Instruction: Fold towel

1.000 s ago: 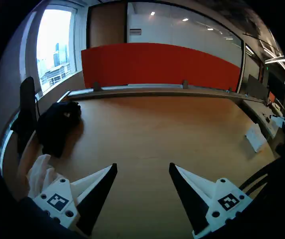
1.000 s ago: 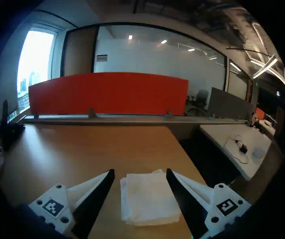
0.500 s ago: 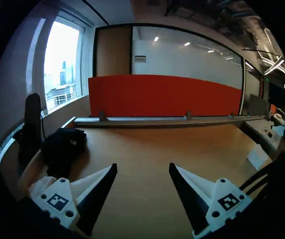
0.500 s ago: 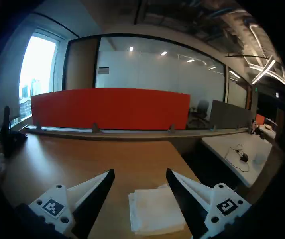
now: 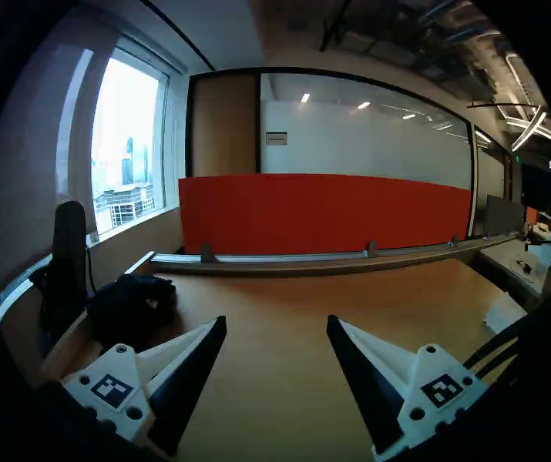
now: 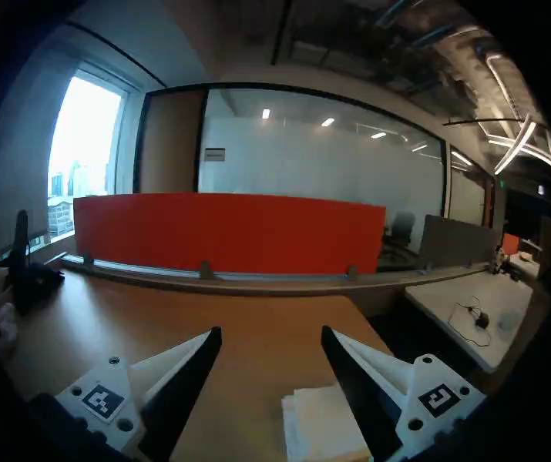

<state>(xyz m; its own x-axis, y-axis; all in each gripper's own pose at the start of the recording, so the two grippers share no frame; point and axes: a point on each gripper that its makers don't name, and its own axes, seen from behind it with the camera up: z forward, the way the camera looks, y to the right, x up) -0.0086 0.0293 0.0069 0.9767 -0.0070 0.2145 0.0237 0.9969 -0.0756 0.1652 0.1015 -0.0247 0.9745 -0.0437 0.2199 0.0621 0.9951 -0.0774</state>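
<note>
A white folded cloth towel (image 6: 317,423) lies as a soft squared stack on the smooth orange-brown wooden desk (image 6: 159,323). My left gripper (image 5: 275,319) and right gripper (image 6: 270,331) both gape, empty.

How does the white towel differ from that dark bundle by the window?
The towel is white, the bundle black. The towel lies flat in a neat folded stack; the bundle is a lumpy heap. Both rest on the wooden desk.

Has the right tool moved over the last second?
Yes. The right tool tilted upward: the red divider and the folded towel both sit lower in its view than before.
</note>
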